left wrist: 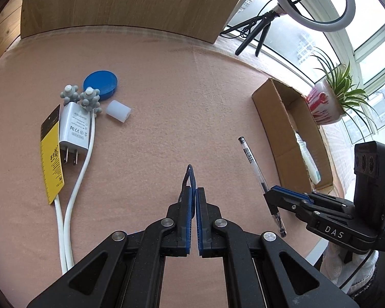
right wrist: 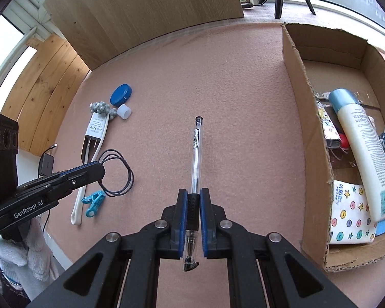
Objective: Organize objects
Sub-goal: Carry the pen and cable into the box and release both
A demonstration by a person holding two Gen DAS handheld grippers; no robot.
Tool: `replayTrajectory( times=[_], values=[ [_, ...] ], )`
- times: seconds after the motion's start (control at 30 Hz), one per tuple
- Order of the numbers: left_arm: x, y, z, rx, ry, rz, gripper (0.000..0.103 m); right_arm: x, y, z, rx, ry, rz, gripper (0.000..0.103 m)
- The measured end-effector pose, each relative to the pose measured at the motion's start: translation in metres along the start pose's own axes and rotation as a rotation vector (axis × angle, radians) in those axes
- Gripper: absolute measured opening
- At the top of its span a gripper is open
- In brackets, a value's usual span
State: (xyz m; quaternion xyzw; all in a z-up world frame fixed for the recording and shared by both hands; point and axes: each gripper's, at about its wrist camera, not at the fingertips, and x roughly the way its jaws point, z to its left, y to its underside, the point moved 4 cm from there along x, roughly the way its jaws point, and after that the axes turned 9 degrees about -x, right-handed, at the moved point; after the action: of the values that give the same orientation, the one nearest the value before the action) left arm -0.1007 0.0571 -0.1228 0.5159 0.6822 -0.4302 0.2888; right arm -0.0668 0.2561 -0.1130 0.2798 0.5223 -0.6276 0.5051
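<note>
My right gripper (right wrist: 193, 192) is shut on the black grip section of a clear pen (right wrist: 197, 148), which points away over the pink felt mat. In the left wrist view the same pen (left wrist: 251, 159) hangs tilted in the right gripper (left wrist: 268, 195), beside an open cardboard box (left wrist: 269, 118). My left gripper (left wrist: 194, 190) is shut on a thin black cord (left wrist: 188, 173) that loops out past its tips. From the right wrist view the left gripper (right wrist: 101, 170) holds that cord loop (right wrist: 131, 177) at the mat's left side. The box wall (right wrist: 305, 118) stands right of the pen.
At the mat's left lie a white charger (left wrist: 73, 128), a blue lid (left wrist: 100, 80), a grey knobby massager (left wrist: 89, 100), a white cap (left wrist: 118, 111), a yellow tag (left wrist: 51, 159) and a blue clip (right wrist: 93, 201). The box holds a lotion bottle (right wrist: 362, 148) and a tissue pack (right wrist: 349, 215). A wooden board (left wrist: 115, 2) stands behind.
</note>
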Motion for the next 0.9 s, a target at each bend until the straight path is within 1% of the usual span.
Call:
replayTrajectory(
  times=[0.17, 0.37, 0.43, 0.47, 0.53, 0.6, 0.63, 0.67, 0.7, 0.73, 0.77, 0.9],
  values=[
    [0.002, -0.008, -0.037, 0.057, 0.026, -0.015, 0.002, -0.038, 0.005, -0.010, 0.034, -0.017, -0.075, 0.009],
    [0.007, -0.026, -0.096, 0.145, 0.072, -0.032, 0.002, -0.082, 0.004, -0.035, 0.058, 0.043, -0.170, 0.009],
    [0.007, -0.029, -0.109, 0.184, 0.061, -0.038, 0.002, -0.092, 0.005, -0.045, 0.074, 0.067, -0.190, 0.009],
    [0.010, -0.029, -0.110, 0.201, 0.041, -0.032, 0.003, -0.096, 0.007, -0.051, 0.084, 0.070, -0.195, 0.009],
    [0.023, -0.027, -0.103, 0.209, -0.017, 0.012, 0.003, -0.105, 0.011, -0.063, 0.098, 0.077, -0.203, 0.009],
    [0.037, -0.024, -0.085, 0.199, -0.090, 0.050, 0.008, -0.109, 0.013, -0.071, 0.104, 0.097, -0.211, 0.009],
    [0.045, -0.021, -0.077, 0.196, -0.110, 0.078, 0.018, -0.110, 0.014, -0.075, 0.110, 0.104, -0.214, 0.009],
    [0.053, -0.019, -0.070, 0.187, -0.128, 0.102, 0.032, -0.111, 0.015, -0.078, 0.118, 0.106, -0.217, 0.009],
    [0.058, -0.019, -0.064, 0.179, -0.153, 0.107, 0.038, -0.111, 0.018, -0.082, 0.128, 0.104, -0.217, 0.008],
    [0.062, -0.018, -0.059, 0.179, -0.176, 0.098, 0.041, -0.111, 0.019, -0.084, 0.135, 0.102, -0.216, 0.008],
    [0.065, -0.018, -0.056, 0.183, -0.190, 0.093, 0.041, -0.109, 0.020, -0.086, 0.139, 0.104, -0.214, 0.008],
    [0.073, -0.017, -0.054, 0.212, -0.206, 0.086, 0.041, -0.108, 0.022, -0.088, 0.142, 0.108, -0.210, 0.008]
  ],
)
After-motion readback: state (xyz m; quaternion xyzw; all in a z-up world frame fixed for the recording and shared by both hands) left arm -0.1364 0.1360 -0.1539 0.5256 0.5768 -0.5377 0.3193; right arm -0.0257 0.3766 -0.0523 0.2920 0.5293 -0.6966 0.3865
